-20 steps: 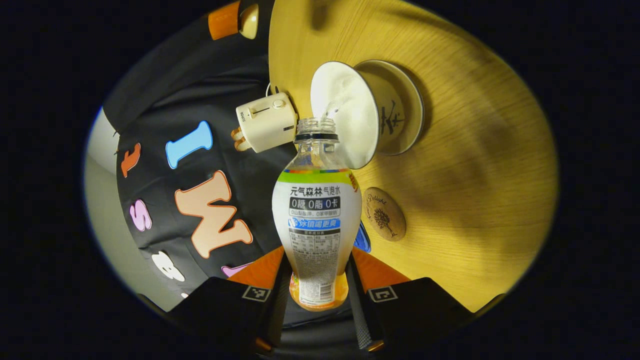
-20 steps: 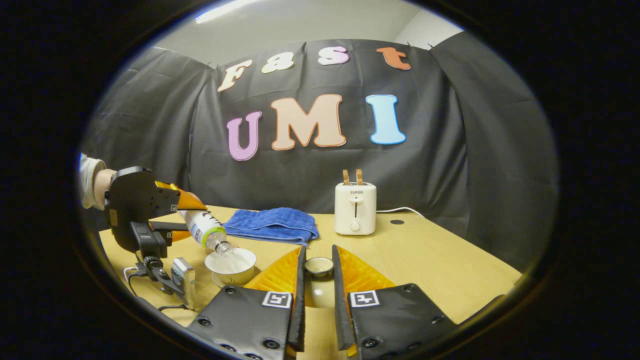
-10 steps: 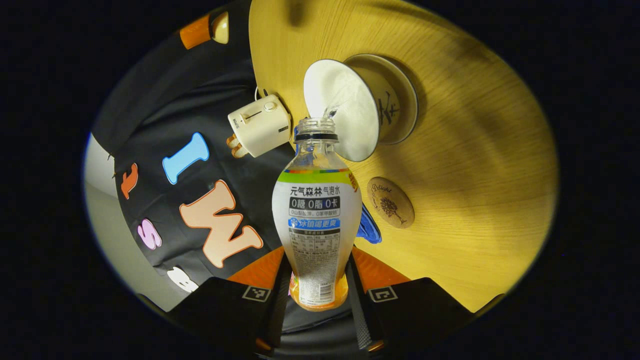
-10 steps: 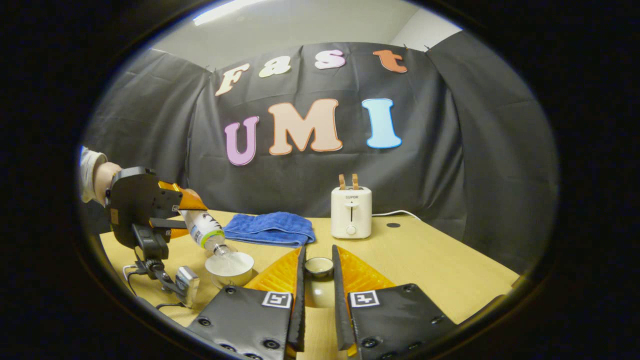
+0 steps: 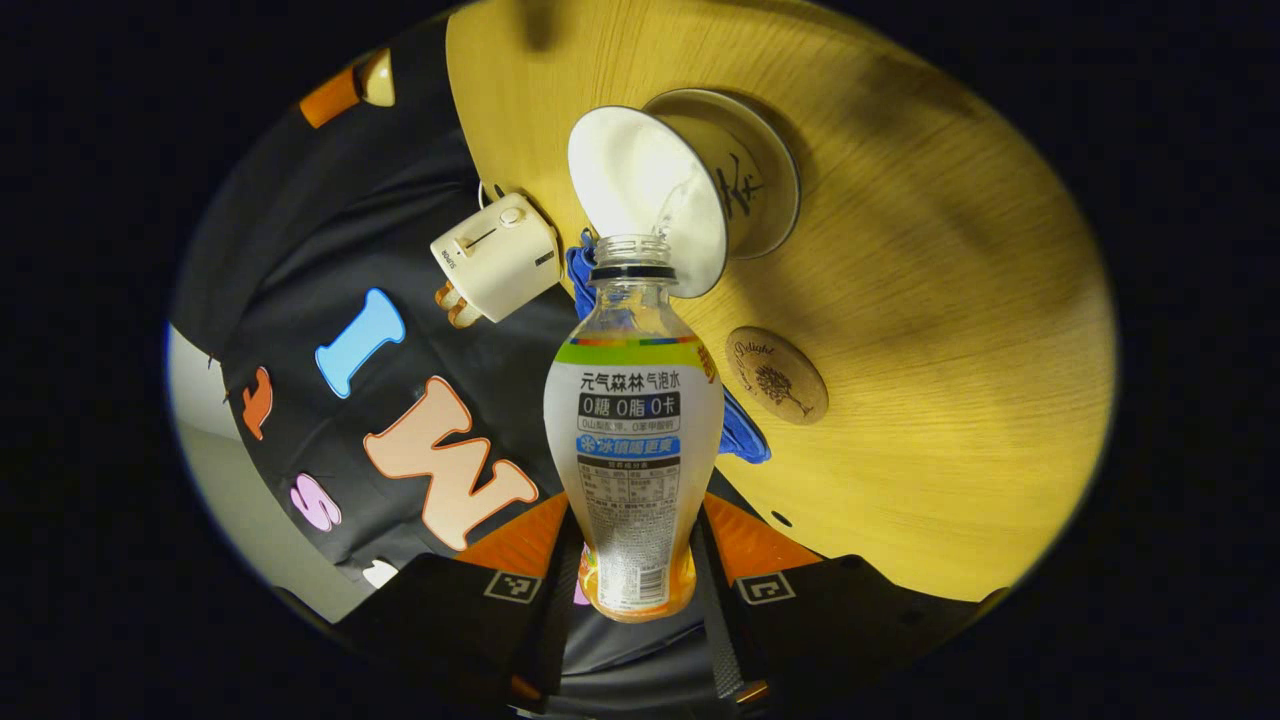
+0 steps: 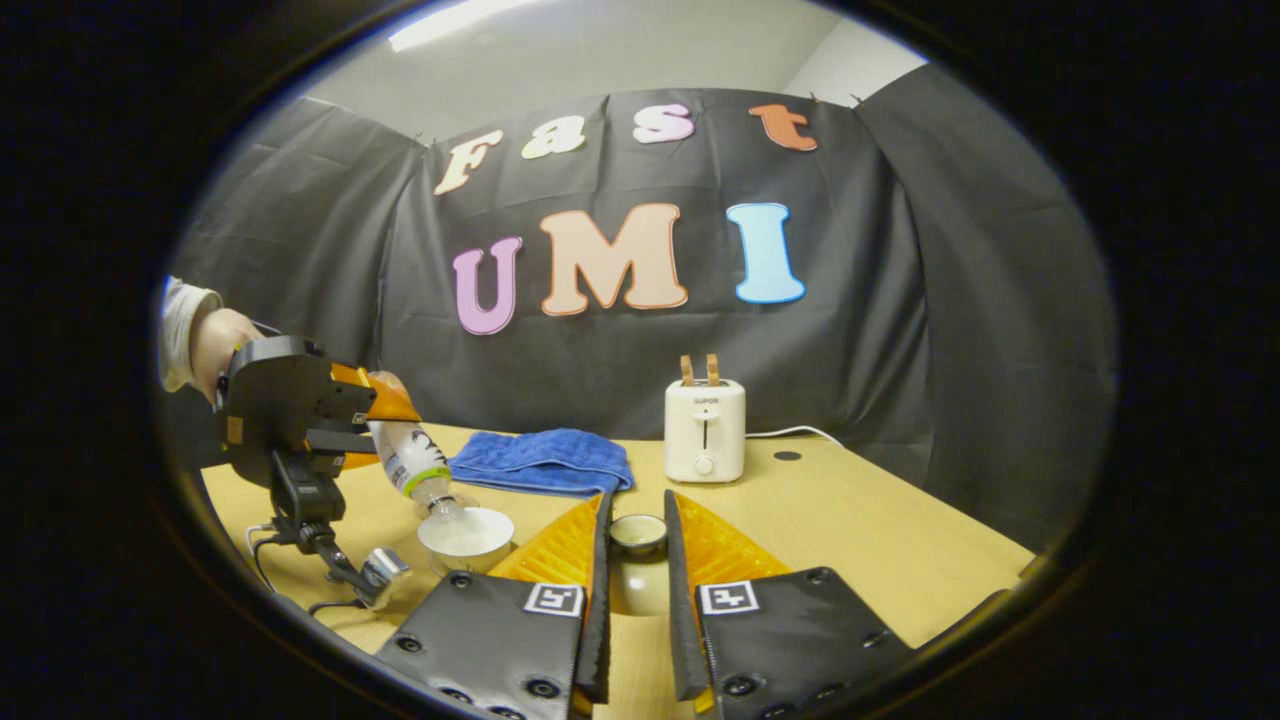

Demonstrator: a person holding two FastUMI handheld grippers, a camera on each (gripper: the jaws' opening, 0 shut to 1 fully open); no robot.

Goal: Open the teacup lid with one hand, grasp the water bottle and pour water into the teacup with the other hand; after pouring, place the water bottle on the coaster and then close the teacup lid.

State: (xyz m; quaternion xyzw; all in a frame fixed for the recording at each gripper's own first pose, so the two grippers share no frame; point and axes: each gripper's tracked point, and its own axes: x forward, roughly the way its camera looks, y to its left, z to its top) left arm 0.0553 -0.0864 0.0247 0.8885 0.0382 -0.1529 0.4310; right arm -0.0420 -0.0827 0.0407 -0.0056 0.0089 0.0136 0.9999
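We've the left gripper point(image 5: 632, 590) clamping the water bottle point(image 5: 632, 440), mouth at teacup point(image 5: 650, 200) 6 o'clock rim: overtilt spills. Right gripper point(image 6: 636, 600) pinches lid point(image 6: 638, 533).

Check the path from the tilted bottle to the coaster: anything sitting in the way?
Nothing visible does. In the left gripper view the water bottle, held by the left gripper, tips its mouth over the open teacup. The coaster lies bare on the table beside the cup, with only tabletop between them.
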